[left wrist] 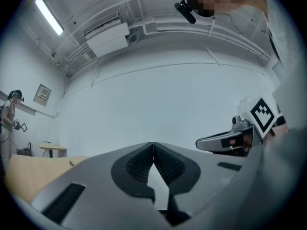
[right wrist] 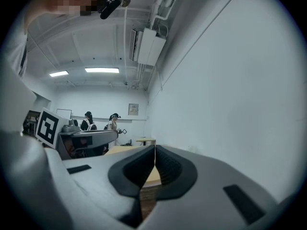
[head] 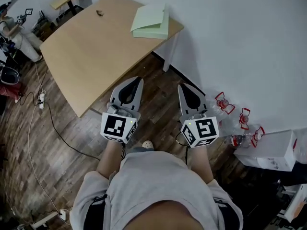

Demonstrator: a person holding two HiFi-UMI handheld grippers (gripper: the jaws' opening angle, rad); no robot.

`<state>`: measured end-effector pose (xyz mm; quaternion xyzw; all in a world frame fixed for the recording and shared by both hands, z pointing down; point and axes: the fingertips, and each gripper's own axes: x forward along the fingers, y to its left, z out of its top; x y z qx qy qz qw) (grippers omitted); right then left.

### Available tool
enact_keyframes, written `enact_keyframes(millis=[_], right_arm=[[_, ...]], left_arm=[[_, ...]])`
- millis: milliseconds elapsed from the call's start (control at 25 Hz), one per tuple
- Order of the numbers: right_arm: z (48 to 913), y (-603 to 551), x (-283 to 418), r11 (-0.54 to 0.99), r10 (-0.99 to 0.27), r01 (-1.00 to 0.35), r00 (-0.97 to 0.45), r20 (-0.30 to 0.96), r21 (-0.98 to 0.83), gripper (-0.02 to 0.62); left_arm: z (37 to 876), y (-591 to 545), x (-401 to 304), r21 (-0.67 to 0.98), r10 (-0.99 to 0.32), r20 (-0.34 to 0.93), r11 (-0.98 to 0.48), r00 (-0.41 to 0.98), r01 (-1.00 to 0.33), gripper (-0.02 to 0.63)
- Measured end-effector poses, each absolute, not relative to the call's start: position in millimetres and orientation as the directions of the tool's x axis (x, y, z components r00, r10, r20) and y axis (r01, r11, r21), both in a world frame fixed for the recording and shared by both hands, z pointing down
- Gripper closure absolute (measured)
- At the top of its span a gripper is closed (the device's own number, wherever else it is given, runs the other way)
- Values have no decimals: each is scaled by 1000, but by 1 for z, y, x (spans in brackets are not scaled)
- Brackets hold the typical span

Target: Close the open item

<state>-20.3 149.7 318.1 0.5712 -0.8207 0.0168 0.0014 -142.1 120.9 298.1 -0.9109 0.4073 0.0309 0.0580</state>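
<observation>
A pale green folder [head: 151, 22] lies at the far right corner of the wooden table [head: 86, 56], its top cover slightly lifted. My left gripper [head: 136, 81] is shut and empty, held over the floor just short of the table's near edge. My right gripper [head: 184, 86] hangs beside it, also shut with nothing in it. In the left gripper view the pads [left wrist: 144, 162] meet at the tip of my left gripper [left wrist: 153, 145], with the right gripper [left wrist: 230, 140] off to the side. In the right gripper view my right gripper [right wrist: 154, 147] points toward the table's edge [right wrist: 152, 176].
Plastic bottles with red caps [head: 224, 102] lie on the wood floor by the white wall, next to a white box [head: 268, 150]. Cables and a power strip [head: 41, 98] run along the floor at left. A small brown object [head: 100, 13] sits on the table. Two people [right wrist: 88, 121] stand far back.
</observation>
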Motion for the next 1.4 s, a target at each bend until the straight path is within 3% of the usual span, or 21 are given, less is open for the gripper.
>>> enact_keyframes(millis=[560, 1400], right_arm=[[333, 89, -5, 308, -950, -951, -309, 52, -23, 584], [315, -46, 90, 495, -868, -869, -495, 25, -11, 584]], left_arm=[[321, 51, -131, -21, -736, -93, -672, 671, -740, 589], [307, -56, -32, -47, -839, -107, -532, 533, -846, 589]])
